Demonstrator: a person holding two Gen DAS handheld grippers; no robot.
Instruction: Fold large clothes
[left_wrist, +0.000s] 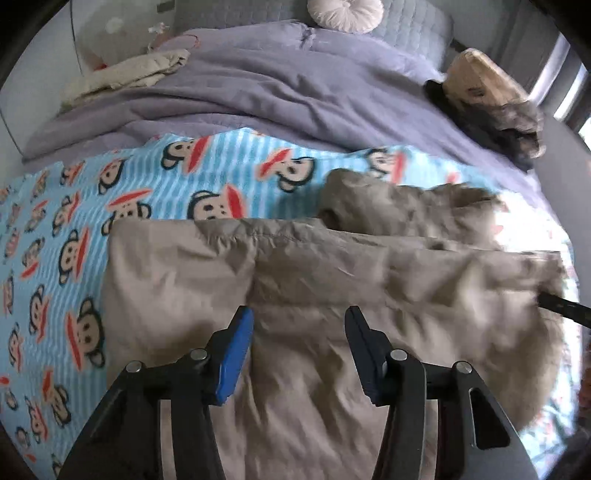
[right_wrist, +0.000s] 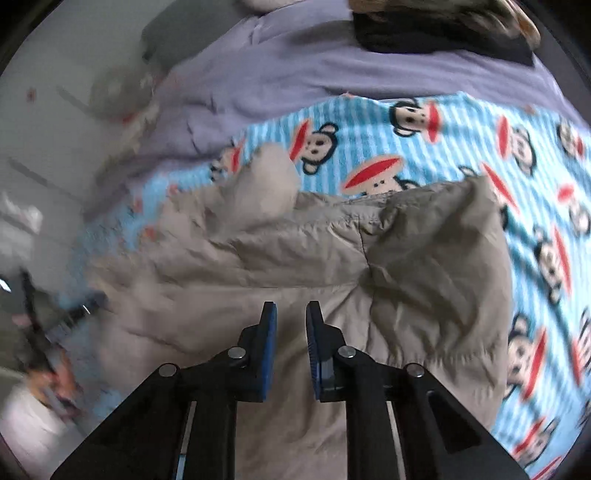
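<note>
A large beige padded garment (left_wrist: 295, 273) lies partly folded on a blue monkey-print blanket (left_wrist: 74, 229) on a bed. A bunched part of it (left_wrist: 388, 199) rests behind the folded edge. My left gripper (left_wrist: 299, 317) is open and empty just above the garment's middle. In the right wrist view the same garment (right_wrist: 295, 258) spreads below my right gripper (right_wrist: 291, 310), whose jaws stand a narrow gap apart with nothing between them. The blanket (right_wrist: 424, 147) shows behind and to the right of it.
A lilac duvet (left_wrist: 277, 88) covers the far half of the bed. A cream folded cloth (left_wrist: 125, 74) lies at the far left, a round white cushion (left_wrist: 343, 13) at the headboard, and a dark and tan pile (left_wrist: 487, 103) at the far right.
</note>
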